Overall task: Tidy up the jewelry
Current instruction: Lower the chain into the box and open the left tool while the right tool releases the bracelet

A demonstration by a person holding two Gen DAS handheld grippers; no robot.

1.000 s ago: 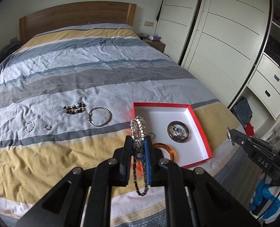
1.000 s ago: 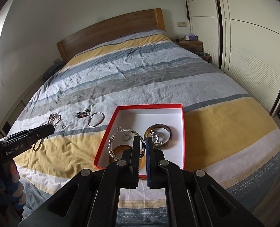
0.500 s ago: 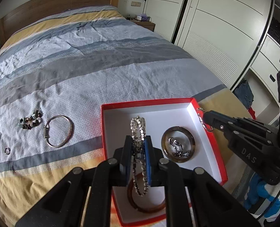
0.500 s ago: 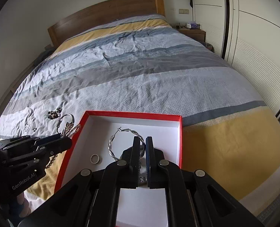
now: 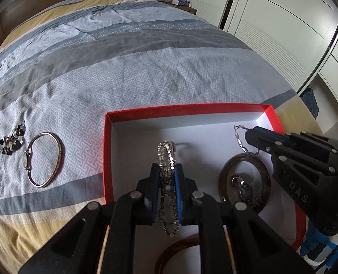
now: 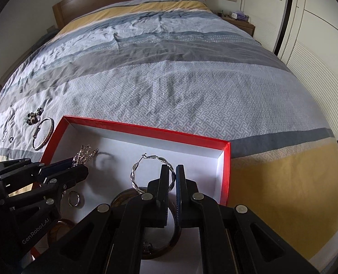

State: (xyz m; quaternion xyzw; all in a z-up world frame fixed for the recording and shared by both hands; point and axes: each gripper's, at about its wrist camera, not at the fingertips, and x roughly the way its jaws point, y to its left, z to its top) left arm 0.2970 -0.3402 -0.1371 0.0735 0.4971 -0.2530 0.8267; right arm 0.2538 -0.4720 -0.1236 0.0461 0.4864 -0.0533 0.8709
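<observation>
The red box [image 5: 187, 110] with its white floor sits on the striped bed [image 5: 146, 64]; every place below is given relative to it. The left hand-held gripper [image 5: 166, 171] is over the box's left half, clamped on a rhinestone bracelet [image 5: 166, 153] whose sparkling loop stands above the fingertips while the rest hangs below them. The right hand-held gripper [image 6: 173, 171] is over the box's right half, pinched together on a twisted silver hoop earring [image 6: 134, 173], which rises ahead of the fingers and hangs just above a dark brown bangle [image 5: 267, 178] lying on the box floor. A silver chain [image 5: 242, 185] is heaped inside that bangle. A small plain ring [image 6: 73, 198] lies on the box floor near the left wall, and an amber bangle [image 5: 180, 247] lies at its near edge. Outside the box, to its left on the bed, lie a silver bangle [image 5: 46, 158] and, further left, a beaded bracelet [image 5: 11, 142].
</observation>
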